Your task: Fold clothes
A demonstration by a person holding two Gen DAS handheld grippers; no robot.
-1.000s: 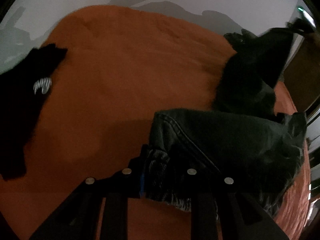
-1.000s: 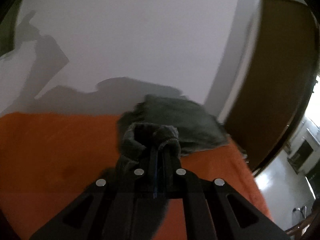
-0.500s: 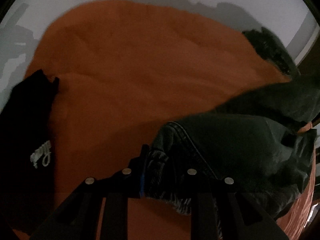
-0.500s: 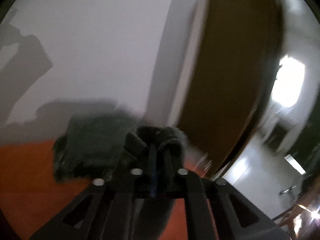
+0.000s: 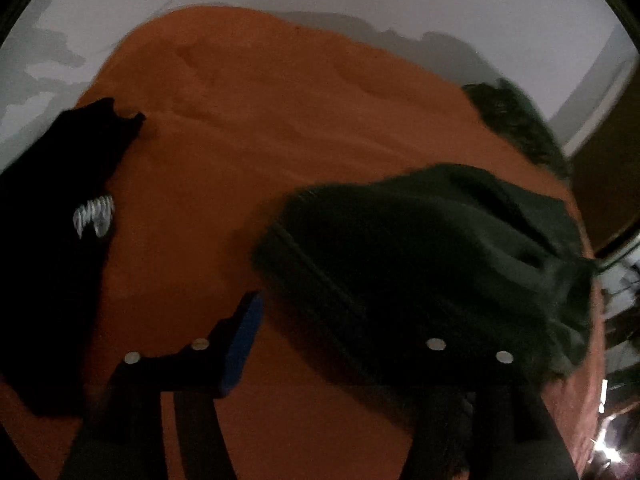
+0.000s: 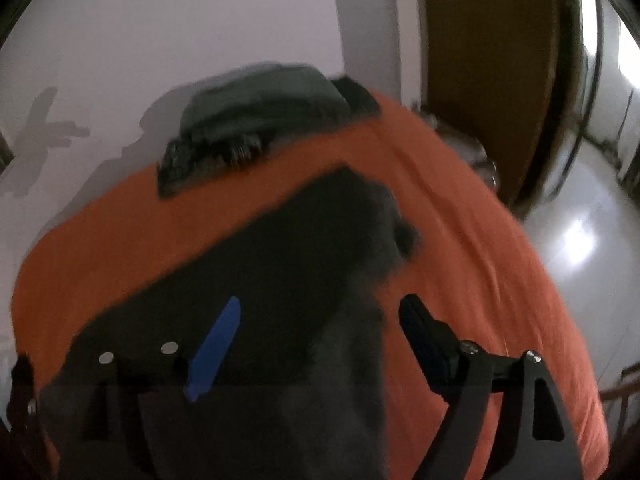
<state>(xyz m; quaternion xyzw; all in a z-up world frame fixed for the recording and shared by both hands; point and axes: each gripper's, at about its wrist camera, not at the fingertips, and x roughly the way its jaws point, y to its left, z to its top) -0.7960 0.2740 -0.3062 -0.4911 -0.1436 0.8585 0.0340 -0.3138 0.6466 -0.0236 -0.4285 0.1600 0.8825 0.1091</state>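
A dark grey denim garment (image 5: 432, 248) lies bunched on the orange bed cover (image 5: 248, 128). It also shows in the right wrist view (image 6: 288, 264), blurred. My left gripper (image 5: 340, 332) is open and empty, just above the garment's near edge; the cloth hides its right finger. My right gripper (image 6: 320, 328) is open and empty, with the garment below and between its fingers. A folded dark garment (image 6: 256, 120) sits at the bed's far edge by the wall.
A black garment with a white print (image 5: 60, 224) lies at the left of the bed. A white wall (image 6: 160, 40) stands behind. A brown door (image 6: 488, 80) and a shiny floor (image 6: 580, 240) are to the right of the bed.
Both grippers have opened and let go of the denim garment, which has dropped onto the bed. The right gripper has tilted down toward the bed.
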